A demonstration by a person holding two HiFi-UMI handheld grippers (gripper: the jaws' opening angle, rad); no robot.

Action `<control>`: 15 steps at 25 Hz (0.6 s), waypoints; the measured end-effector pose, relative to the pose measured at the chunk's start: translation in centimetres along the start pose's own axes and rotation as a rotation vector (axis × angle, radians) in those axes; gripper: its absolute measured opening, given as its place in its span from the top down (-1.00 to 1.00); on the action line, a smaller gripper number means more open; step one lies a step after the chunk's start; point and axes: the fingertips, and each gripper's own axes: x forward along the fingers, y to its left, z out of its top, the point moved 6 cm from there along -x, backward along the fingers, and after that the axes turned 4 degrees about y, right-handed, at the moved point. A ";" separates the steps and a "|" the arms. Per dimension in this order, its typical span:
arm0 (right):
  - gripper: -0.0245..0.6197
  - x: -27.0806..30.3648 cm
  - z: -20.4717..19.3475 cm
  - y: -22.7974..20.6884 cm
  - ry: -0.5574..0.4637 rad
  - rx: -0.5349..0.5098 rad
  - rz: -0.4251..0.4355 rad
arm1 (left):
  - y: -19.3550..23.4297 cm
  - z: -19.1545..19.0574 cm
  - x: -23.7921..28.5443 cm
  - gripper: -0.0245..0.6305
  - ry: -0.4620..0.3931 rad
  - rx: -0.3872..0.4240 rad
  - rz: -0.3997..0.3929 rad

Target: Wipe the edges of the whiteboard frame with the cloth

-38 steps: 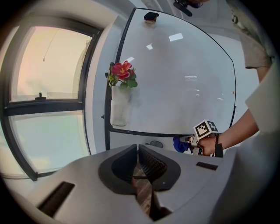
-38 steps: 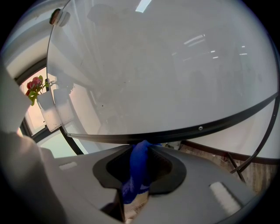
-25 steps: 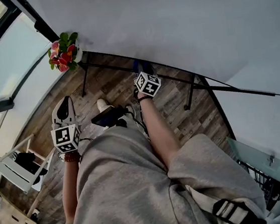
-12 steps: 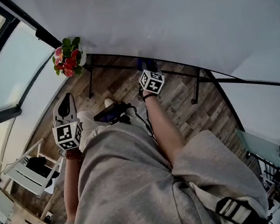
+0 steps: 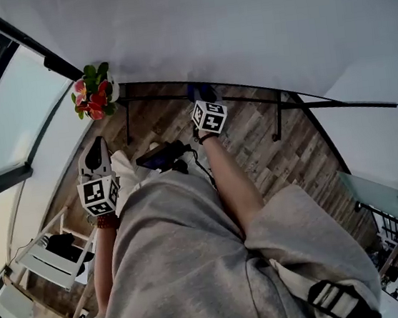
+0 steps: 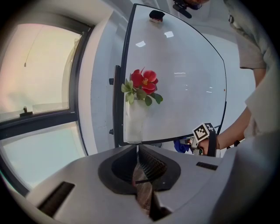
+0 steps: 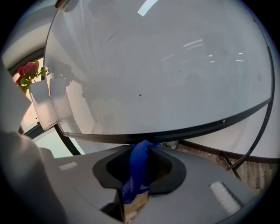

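Bottom rail of the frame (image 7: 183, 130), seen from the wiping side. The right gripper (image 7: 140, 151) is clamped on the blue cloth (image 7: 134, 175). The cloth's tip stands at the rail, touching it or just beside it; we cannot tell which. The left gripper (image 6: 139, 168) has its jaws together on nothing and is held off to the left, apart from the whiteboard (image 7: 166, 65).

We judge three hazards:
- Only a small tuft of cloth clears the jaws, so a hard press could drag bare jaw tips along the rail.
- A tilt upward would smear the board face and leave the edge unwiped.
- A leftward stroke leads toward the flower vase (image 7: 43, 103) at the board's lower corner, and an unchecked pass could knock it loose.
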 end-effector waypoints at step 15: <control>0.59 0.9 -0.5 3.1 0.005 -0.008 0.031 | 1.5 0.3 0.5 0.86 -0.001 -0.010 0.024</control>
